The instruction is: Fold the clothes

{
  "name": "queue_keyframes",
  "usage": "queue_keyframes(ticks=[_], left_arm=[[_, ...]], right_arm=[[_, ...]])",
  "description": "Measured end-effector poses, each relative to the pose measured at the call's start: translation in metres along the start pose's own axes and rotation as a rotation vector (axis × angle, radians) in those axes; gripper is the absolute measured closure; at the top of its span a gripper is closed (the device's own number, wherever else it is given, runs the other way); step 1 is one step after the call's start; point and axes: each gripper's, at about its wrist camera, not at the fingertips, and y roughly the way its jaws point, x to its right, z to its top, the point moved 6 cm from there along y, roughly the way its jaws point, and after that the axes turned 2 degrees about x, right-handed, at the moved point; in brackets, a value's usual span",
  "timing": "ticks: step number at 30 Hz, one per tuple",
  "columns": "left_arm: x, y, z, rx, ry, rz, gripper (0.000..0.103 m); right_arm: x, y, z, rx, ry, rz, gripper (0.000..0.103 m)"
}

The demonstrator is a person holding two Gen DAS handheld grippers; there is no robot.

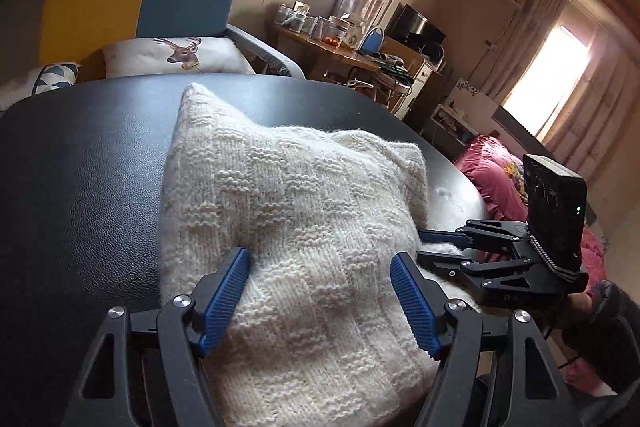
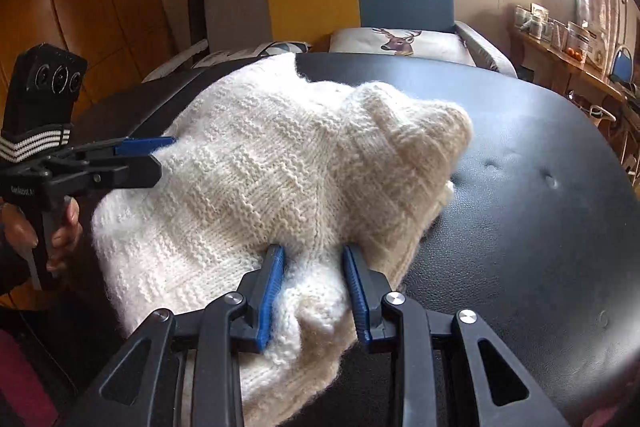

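Cream knit sweater (image 1: 288,227) lies bunched on the black padded table (image 1: 88,187). Left gripper (image 1: 320,267) is low over its near edge, fingers spread wide, knit between them, not pinched. Right gripper (image 2: 314,251) is at the sweater's right side, blue pads (image 2: 272,287) apart around a raised fold, not clamped.
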Motion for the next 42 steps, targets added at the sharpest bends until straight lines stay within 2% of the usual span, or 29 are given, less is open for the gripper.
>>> queue_keyframes(ticks=[4,8,11,13,16,17,19,20,22,25,27,29,32,34,35,36,38,40,42], left_arm=[[0.006,-0.002,0.004,0.007,0.013,0.041,0.028],[0.005,-0.017,0.035,0.058,0.035,0.069,0.026],[-0.002,-0.021,0.062,0.097,0.062,0.111,0.021],[-0.01,-0.008,0.072,0.075,0.068,0.138,0.02],[-0.021,0.013,0.081,0.035,0.062,0.172,0.02],[-0.025,0.023,0.077,0.002,0.043,0.171,0.02],[-0.032,0.044,0.061,-0.079,0.003,0.171,0.02],[-0.035,0.048,0.051,-0.077,-0.016,0.178,0.02],[-0.039,0.051,0.038,-0.049,-0.061,0.17,0.018],[-0.039,0.049,0.037,-0.047,-0.091,0.155,0.017],[-0.035,0.048,0.038,-0.05,-0.066,0.173,0.017],[-0.031,0.04,0.041,-0.05,-0.057,0.176,0.017],[-0.036,0.021,0.045,-0.032,-0.095,0.166,0.017],[-0.042,0.008,0.042,-0.019,-0.13,0.168,0.017],[-0.046,0.005,0.037,-0.027,-0.143,0.168,0.017],[-0.047,0.007,0.029,-0.057,-0.145,0.172,0.017],[-0.049,0.015,0.009,-0.107,-0.156,0.167,0.016],[-0.052,0.015,0.001,-0.099,-0.232,0.11,0.017],[-0.057,0.009,0.002,-0.087,-0.289,0.068,0.017]], right_arm=[[-0.001,-0.002,0.007,-0.003,0.041,0.026,0.073],[-0.001,-0.009,0.023,-0.043,0.104,0.05,0.072],[-0.002,-0.013,0.044,-0.03,0.088,0.0,0.072],[-0.001,-0.014,0.062,-0.012,0.044,-0.077,0.071],[0.006,-0.003,0.082,0.013,0.05,-0.124,0.071],[0.009,0.006,0.083,-0.005,0.06,-0.13,0.071],[0.015,0.035,0.07,-0.101,0.054,-0.155,0.071],[0.018,0.047,0.061,-0.123,0.046,-0.162,0.072],[0.024,0.046,0.057,-0.068,0.053,-0.146,0.073],[0.029,0.046,0.056,-0.065,0.079,-0.124,0.073],[0.029,0.046,0.055,-0.057,0.071,-0.123,0.073],[0.029,0.043,0.056,-0.049,0.077,-0.122,0.073],[0.024,0.025,0.062,-0.027,0.109,-0.126,0.071],[0.011,0.009,0.062,0.018,0.104,-0.083,0.071],[0.005,0.004,0.06,0.026,0.101,-0.061,0.071],[-0.001,0.008,0.053,-0.004,0.096,-0.046,0.071],[-0.006,0.022,0.035,-0.053,0.082,-0.064,0.07],[-0.002,0.017,0.033,0.001,0.125,-0.036,0.07],[0.01,0.008,0.033,0.01,0.25,0.046,0.07]])
